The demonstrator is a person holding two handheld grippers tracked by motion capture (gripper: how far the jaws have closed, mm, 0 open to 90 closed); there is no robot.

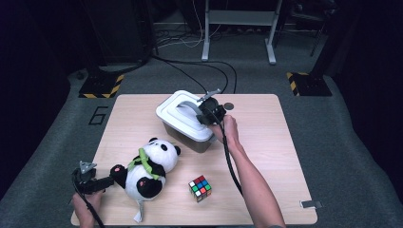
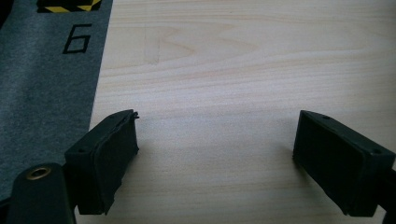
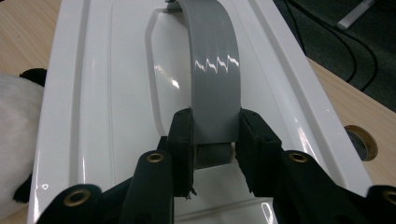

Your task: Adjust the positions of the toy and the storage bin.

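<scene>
A clear storage box with a white lid (image 1: 173, 114) stands at the table's far middle. My right gripper (image 1: 209, 116) is shut on the near end of the lid's arched grey handle (image 1: 187, 104). In the right gripper view the pads clamp both sides of the grey handle (image 3: 215, 70) above the white lid (image 3: 116, 93), with the right gripper (image 3: 215, 140) shut around it. A plush panda (image 1: 149, 168) lies at the front left. My left gripper (image 1: 105, 182) rests beside its paw. The left gripper (image 2: 217, 154) is open over bare table (image 2: 233, 70).
A colour cube (image 1: 200, 188) sits at the front middle, right of the panda. A round cable hole (image 1: 229, 106) lies just behind my right gripper. A small metal tag (image 1: 311, 204) lies at the front right corner. Cables and stand feet cover the floor beyond the table.
</scene>
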